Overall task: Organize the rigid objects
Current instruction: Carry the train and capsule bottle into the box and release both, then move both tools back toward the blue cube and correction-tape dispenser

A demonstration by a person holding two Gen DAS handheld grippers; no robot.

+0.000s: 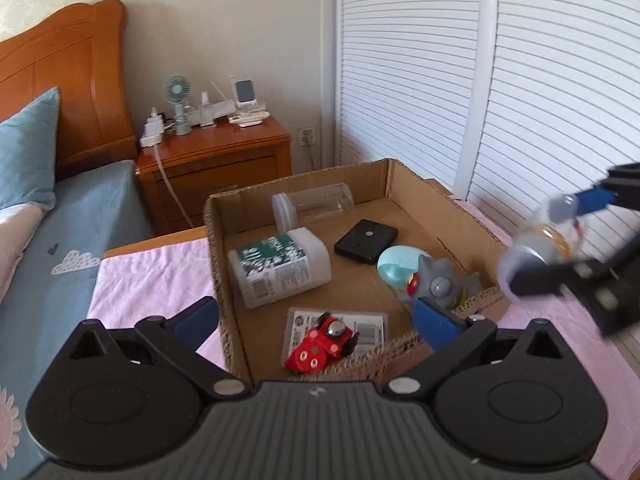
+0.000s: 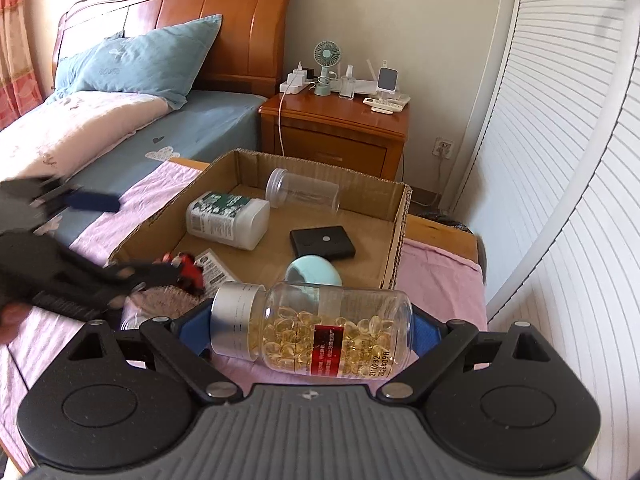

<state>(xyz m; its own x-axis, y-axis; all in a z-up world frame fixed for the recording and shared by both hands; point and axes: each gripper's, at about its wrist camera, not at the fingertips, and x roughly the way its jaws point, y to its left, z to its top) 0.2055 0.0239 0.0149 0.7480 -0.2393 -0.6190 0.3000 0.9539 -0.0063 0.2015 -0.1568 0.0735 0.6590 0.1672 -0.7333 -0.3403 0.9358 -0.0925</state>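
Note:
My left gripper [image 1: 316,322] stands open above the near edge of a shallow cardboard box [image 1: 440,216], with nothing pressed between its pads. Under it in the box lies a red toy car [image 1: 320,344] on a printed card. Also in the box are a white bottle with a green label [image 1: 280,266], a clear empty jar [image 1: 312,204], a black square case [image 1: 366,240], a pale blue egg shape [image 1: 398,266] and a grey toy figure [image 1: 440,284]. My right gripper [image 2: 310,330] is shut on a clear bottle of yellow capsules [image 2: 316,328], held sideways in front of the box [image 2: 396,240].
The box rests on a pink cloth [image 1: 152,276] on a small table beside a bed [image 2: 120,128] with a blue pillow. A wooden nightstand [image 2: 340,128] with a fan and chargers stands behind. White louvred doors [image 1: 420,80] run along the right.

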